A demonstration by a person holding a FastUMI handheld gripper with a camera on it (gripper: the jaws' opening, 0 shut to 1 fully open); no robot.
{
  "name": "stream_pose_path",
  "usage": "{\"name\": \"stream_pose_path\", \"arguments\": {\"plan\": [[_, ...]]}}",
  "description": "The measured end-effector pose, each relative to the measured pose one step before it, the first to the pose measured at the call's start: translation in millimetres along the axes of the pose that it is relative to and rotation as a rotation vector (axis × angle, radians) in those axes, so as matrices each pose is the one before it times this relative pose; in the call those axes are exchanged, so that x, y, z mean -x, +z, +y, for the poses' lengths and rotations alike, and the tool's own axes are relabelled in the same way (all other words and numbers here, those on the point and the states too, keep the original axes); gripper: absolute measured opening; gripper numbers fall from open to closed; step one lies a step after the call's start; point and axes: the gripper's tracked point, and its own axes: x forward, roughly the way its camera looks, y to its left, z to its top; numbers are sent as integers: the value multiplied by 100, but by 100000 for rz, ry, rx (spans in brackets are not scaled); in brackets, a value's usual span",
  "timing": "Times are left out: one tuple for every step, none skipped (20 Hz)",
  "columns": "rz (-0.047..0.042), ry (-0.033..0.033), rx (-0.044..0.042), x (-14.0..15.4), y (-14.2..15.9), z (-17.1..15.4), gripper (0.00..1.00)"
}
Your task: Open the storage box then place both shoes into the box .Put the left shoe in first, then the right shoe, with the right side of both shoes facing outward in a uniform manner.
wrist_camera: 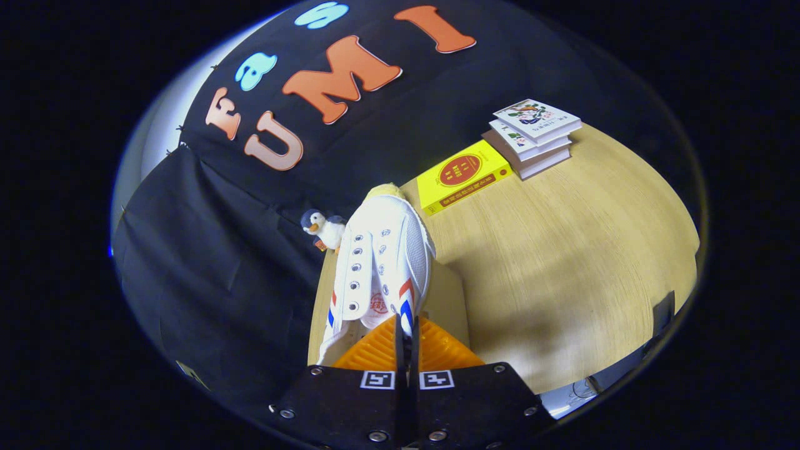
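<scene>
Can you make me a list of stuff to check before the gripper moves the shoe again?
1. Grip: the gripper has its fingers closed together on the collar of the white canvas sneaker with red and blue stripes: ok.
2. Shoe lifted off the light wooden table: ok.
3. Storage box open: cannot tell.
4. Which shoe this is, left or right: cannot tell.
5. Yellow book and stack of white books lie beyond the shoe, apart from it: ok.
6. Small plush penguin sits close beside the shoe: not ok.
</scene>
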Motion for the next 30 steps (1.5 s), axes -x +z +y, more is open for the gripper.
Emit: {"name": "stream_pose_path", "arguments": {"plan": [[649,-460,1104,-515,-587,827,0],[608,-507,1004,-636,-753,740,0],[773,-1124,693,-555,-695,473,0],[646,-1457,1014,-685,-539,241,0],[760,-1839,1296,-581,-545,161,0],[735,-2029,1421,-618,-557,165,0],[408,-2138,879,-627,-446,-10,0],[640,-2372,1245,-422,-414,-97,0],[418,-2736,1266,-519,-327,-147,0],[367,-2883,1349,-425,-337,-332,0],[52,-2973,1489,-370,-154,-309,0],[52,-2945,1941,-371,-292,-279,0],[-378,-2724,2232,-501,-51,-296,0],[271,-2794,1494,-439,-242,-309,0],[466,-2352,1070,-313,-194,-210,0],[728,-2256,1124,-371,-330,-194,0],[912,-1771,1720,-214,-390,-48,0],[143,-1668,2599,-173,-107,67,2],[-1832,2468,1437,401,414,916,6],[-2753,1728,1215,260,690,791,13],[-2593,-58,1556,588,990,465,25],[-2647,63,2316,827,1012,93,32],[-2629,542,1177,403,1142,253,46],[-1903,1120,161,714,848,210,60],[-1945,703,-243,723,843,-58,75],[-2049,589,-657,655,996,-61,85],[-2143,406,-501,585,1051,-219,98],[-2281,-201,-175,657,960,-425,99],[-2275,377,-13,664,1057,-429,99],[-2145,1592,-694,700,895,-155,99]]}}
